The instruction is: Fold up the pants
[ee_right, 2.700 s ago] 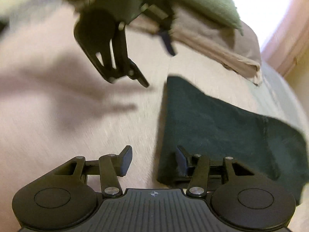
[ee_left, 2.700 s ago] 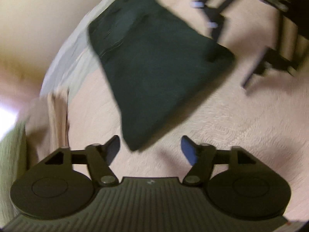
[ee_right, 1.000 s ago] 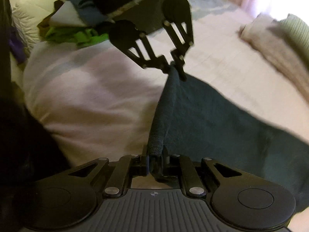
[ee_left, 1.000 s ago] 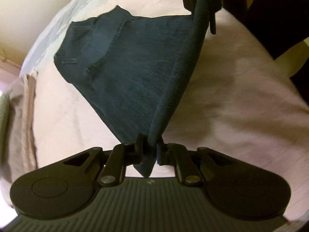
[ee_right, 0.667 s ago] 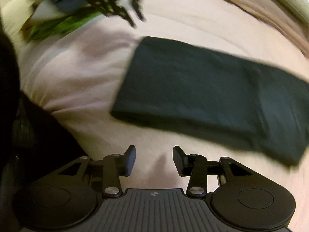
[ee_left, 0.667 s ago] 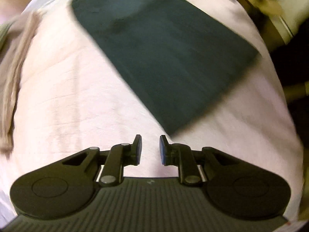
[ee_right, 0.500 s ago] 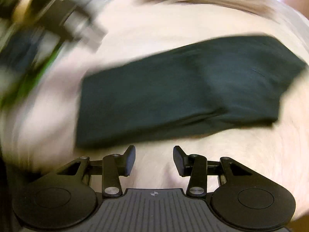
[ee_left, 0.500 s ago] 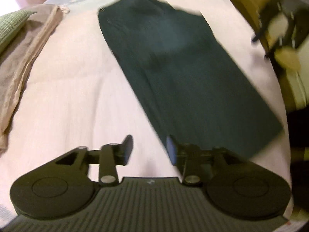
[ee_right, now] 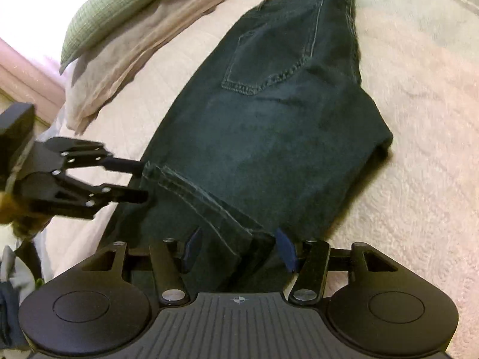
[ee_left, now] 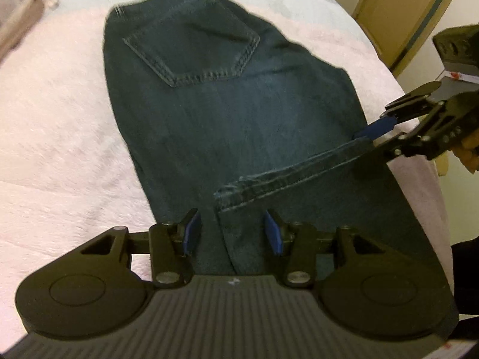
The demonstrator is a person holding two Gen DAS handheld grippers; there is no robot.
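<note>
Dark blue jeans (ee_left: 239,119) lie folded lengthwise on the pink blanket (ee_left: 60,149), back pocket (ee_left: 194,48) up at the far end. The leg hem (ee_left: 287,179) runs across the near end. My left gripper (ee_left: 232,232) is open, its blue pads on either side of one hem corner. In the right wrist view the jeans (ee_right: 284,119) stretch away, and my right gripper (ee_right: 238,248) is open around the other hem corner (ee_right: 239,239). Each view shows the other tool: the right gripper (ee_left: 363,140) and the left gripper (ee_right: 143,179), both with fingers spread at the hem.
A green cushion (ee_right: 110,15) and a folded beige cloth (ee_right: 128,59) lie at the bed's far left side. A wooden door or cabinet (ee_left: 398,15) stands beyond the bed's right edge. Loose clothes (ee_right: 12,293) sit off the near left corner.
One second ago both grippers were shut on the jeans' folded edge, holding it up. They let go, the jeans dropped flat, and both swung round to the hem end, jaws open.
</note>
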